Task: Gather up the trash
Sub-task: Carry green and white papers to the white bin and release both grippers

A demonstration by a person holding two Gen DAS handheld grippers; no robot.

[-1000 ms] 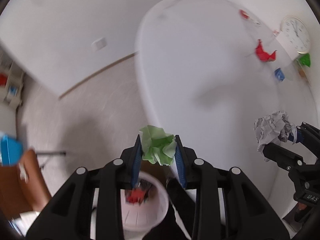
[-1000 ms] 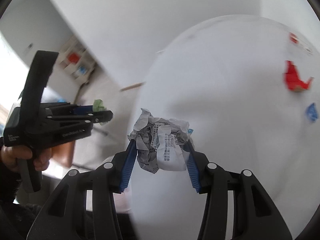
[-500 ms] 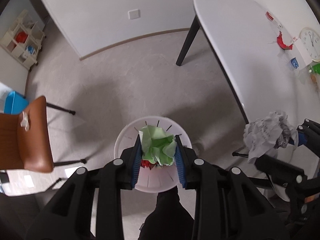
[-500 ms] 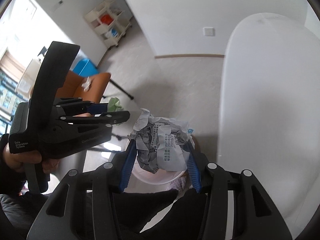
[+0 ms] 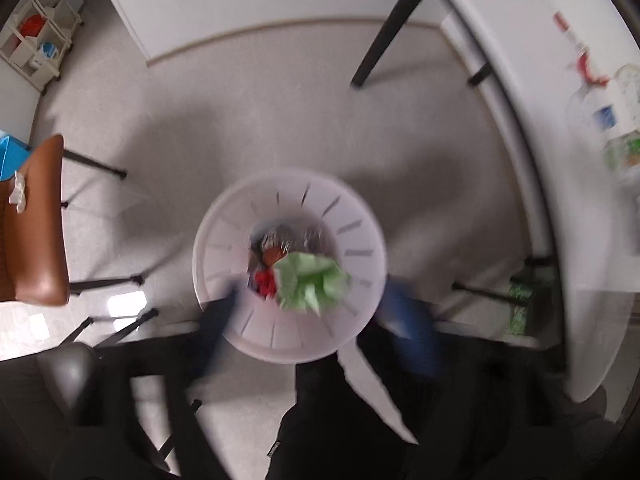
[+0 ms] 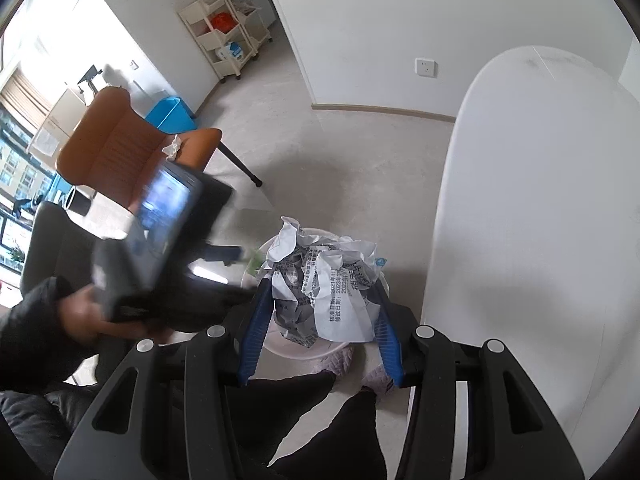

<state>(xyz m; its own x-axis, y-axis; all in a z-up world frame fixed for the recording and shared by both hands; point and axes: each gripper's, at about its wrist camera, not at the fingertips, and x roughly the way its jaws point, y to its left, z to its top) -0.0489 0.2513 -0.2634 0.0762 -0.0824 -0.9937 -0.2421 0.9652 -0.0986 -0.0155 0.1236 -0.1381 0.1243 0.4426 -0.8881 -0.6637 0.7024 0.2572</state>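
Note:
My left gripper point(image 5: 310, 304) points straight down over the white trash bin point(image 5: 208, 248), and its jaws are opening. The blurred blue pads point(image 5: 408, 328) stand wide apart. A crumpled green paper point(image 5: 312, 284) hangs free between them, touching neither, just above the red and foil trash in the bin. My right gripper point(image 6: 322, 292) is shut on a crumpled printed paper point(image 6: 324, 284), held above the bin's point(image 6: 304, 350) rim. Red point(image 5: 592, 72) and blue point(image 5: 604, 118) scraps lie on the white table point(image 5: 540, 100).
A brown chair point(image 5: 32, 232) stands left of the bin, and a black table leg point(image 5: 384, 28) stands beyond it. The person's dark trouser legs point(image 5: 320, 420) are just in front of the bin. A shelf cart point(image 6: 224, 32) and a blue box point(image 6: 172, 116) stand further off.
My left gripper has come off the table and dropped lower over the bin. Its jaws have spread and let go of the green paper. The right gripper, still holding its paper, swung over the bin.

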